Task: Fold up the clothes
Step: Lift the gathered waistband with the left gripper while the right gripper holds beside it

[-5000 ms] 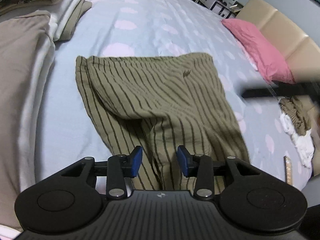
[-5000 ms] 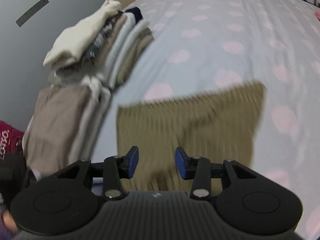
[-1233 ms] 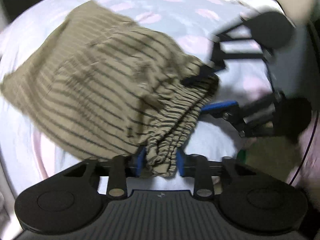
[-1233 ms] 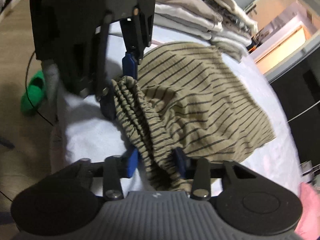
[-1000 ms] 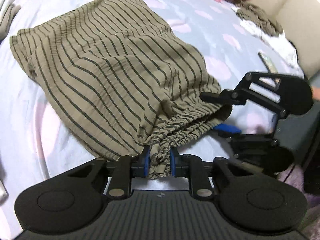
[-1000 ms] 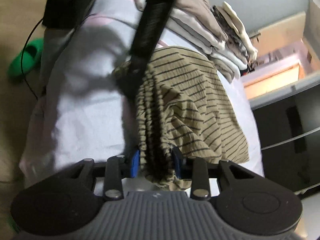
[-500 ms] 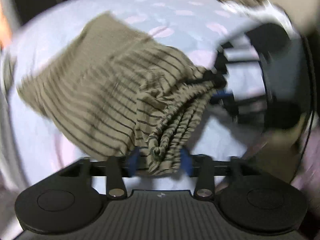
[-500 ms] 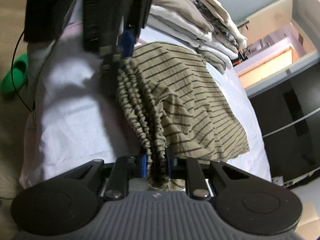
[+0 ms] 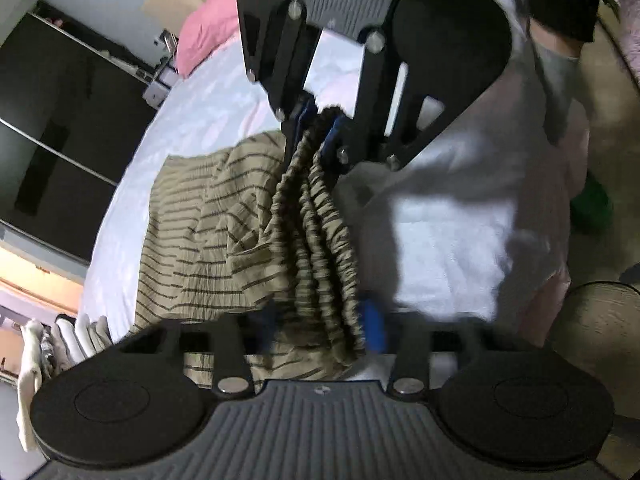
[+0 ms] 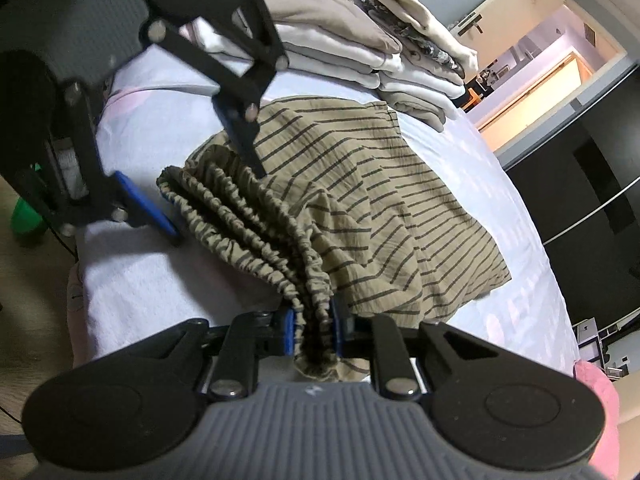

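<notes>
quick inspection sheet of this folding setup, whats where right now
surface: bed with a pale dotted sheet
job's things: striped shorts lying partly spread, waistband bunched and lifted at the bed's edge
clutter: stack of folded clothes behind the shorts; pink pillow at the far end
grippers: right tool has just closed, pads pinching one end of the waistband; left tool has just been closing around the other end, cannot tell if its pads press yet
cables: thin dark cable on the floor beside the bed
surroundings: dark wardrobe doors, lit doorway, green object on the floor
</notes>
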The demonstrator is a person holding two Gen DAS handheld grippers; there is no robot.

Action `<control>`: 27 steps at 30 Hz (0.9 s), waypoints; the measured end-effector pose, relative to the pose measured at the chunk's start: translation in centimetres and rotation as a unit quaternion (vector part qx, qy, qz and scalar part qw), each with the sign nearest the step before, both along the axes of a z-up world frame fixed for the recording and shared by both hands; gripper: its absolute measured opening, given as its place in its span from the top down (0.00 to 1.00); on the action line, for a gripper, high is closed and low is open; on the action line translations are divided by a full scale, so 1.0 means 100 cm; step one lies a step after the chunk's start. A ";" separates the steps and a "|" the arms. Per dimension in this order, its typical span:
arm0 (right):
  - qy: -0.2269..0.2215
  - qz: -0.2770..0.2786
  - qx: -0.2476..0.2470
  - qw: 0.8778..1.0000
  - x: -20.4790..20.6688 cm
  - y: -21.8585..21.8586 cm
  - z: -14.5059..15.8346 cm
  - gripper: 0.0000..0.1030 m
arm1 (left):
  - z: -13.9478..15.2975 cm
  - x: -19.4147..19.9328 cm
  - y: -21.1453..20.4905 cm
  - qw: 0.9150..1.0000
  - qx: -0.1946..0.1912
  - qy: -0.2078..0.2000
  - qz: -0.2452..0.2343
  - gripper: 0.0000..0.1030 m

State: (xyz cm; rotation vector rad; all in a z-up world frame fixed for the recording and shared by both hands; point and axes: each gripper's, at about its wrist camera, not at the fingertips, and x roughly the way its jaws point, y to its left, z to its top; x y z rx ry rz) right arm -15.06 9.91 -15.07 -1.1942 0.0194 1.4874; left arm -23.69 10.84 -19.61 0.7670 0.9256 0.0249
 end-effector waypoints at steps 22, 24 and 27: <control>0.065 0.110 -0.151 0.980 -0.037 -0.105 0.094 0.83 | 0.116 -0.053 0.004 0.965 -0.249 0.073 -0.033 0.85; 0.078 0.098 -0.134 0.983 -0.030 -0.097 0.105 0.83 | 0.126 -0.050 0.022 0.962 -0.264 0.061 -0.019 0.85; 0.095 0.085 -0.111 0.986 -0.019 -0.082 0.122 0.83 | 0.143 -0.042 0.050 0.958 -0.282 0.040 0.001 0.85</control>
